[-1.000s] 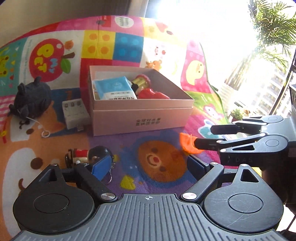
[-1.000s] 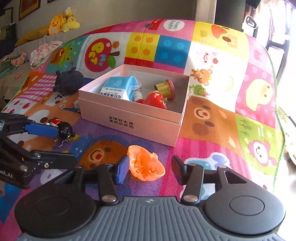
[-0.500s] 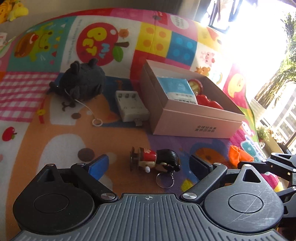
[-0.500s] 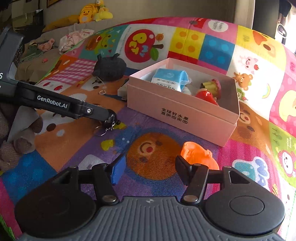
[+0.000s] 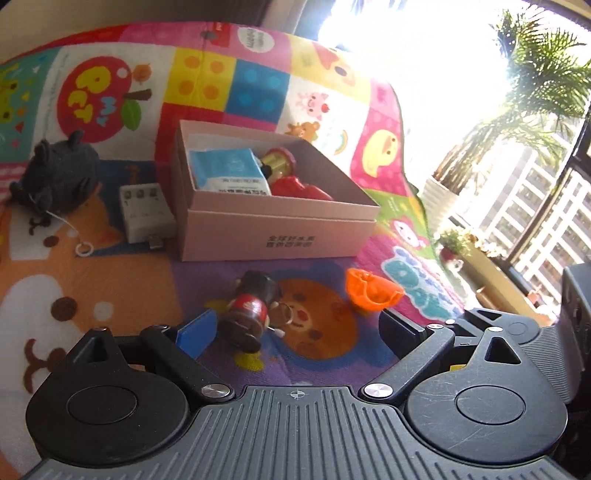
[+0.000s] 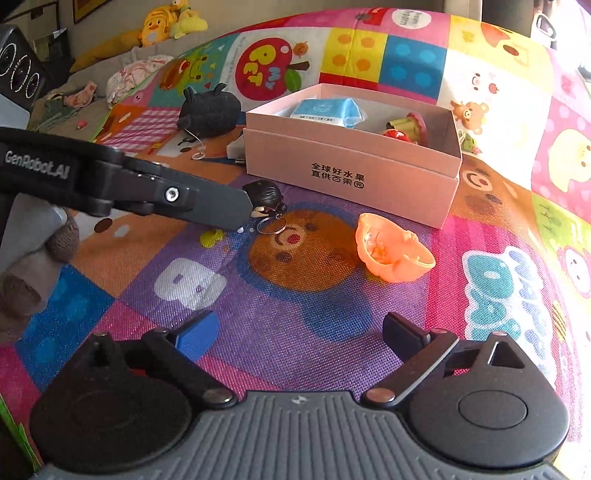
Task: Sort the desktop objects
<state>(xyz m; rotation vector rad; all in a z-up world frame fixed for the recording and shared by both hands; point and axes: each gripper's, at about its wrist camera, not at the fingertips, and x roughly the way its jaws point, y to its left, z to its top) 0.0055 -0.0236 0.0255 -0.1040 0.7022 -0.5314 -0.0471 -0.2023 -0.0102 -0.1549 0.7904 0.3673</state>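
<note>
I note the keychain doll (image 5: 249,314) lying at eleven o'clock inside my released left tongs (image 5: 295,326), long axis fore-aft; right tongs (image 6: 301,334) opening, empty.

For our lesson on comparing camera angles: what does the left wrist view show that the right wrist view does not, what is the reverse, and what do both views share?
Only the left wrist view shows the bright window with palm fronds and buildings outside, plus the full white charger beside the box.

Only the right wrist view shows yellow plush toys at the back and the left gripper from the side, reaching over the figurine keychain.

Both show the pink box, orange shell, black plush, the keychain and the play mat.
</note>
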